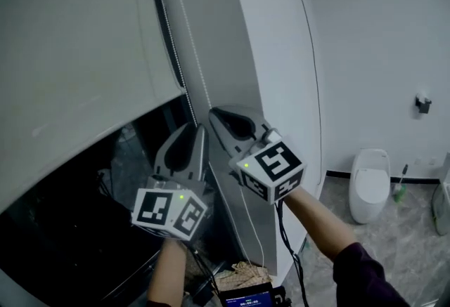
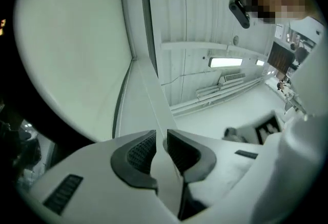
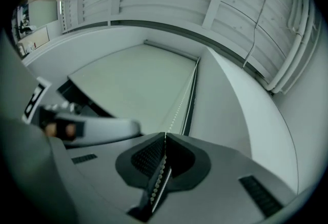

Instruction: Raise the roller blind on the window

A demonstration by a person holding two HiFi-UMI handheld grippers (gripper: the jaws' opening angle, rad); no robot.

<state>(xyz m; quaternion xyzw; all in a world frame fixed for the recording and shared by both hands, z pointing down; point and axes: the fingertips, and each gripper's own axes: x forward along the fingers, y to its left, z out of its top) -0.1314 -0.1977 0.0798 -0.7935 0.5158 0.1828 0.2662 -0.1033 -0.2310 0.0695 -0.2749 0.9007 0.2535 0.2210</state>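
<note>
Right gripper (image 3: 164,138) is clamped on the bead chain (image 3: 179,107): jaws together, and the beads run straight down between the ribbed pads and out below them. In the head view this gripper sits up against the white window frame (image 1: 253,38), jaws pointing up-left, with the chain's pale strand rising from its tips along the blind's edge. Left gripper (image 2: 161,138) sits just beside and slightly below the right one. Its jaws are nearly together, only a thin slit at the tips, and a pale blurred strip fills that slit and passes on down between the pads. The strip is too smeared to show beads, but it looks like the chain's other strand, and the pads appear to rest on it. The roller blind (image 1: 84,53) covers the upper left of the window. Its bottom edge runs slanted across the head view, with dark glass (image 1: 70,228) bare beneath it, so the lower part of the window is uncovered. Both grippers are at about the height of that bottom edge, at the blind's right side. A forearm in a dark sleeve (image 1: 358,270) is behind the right gripper. A white toilet (image 1: 369,183) stands on the floor well off to the right.
</note>
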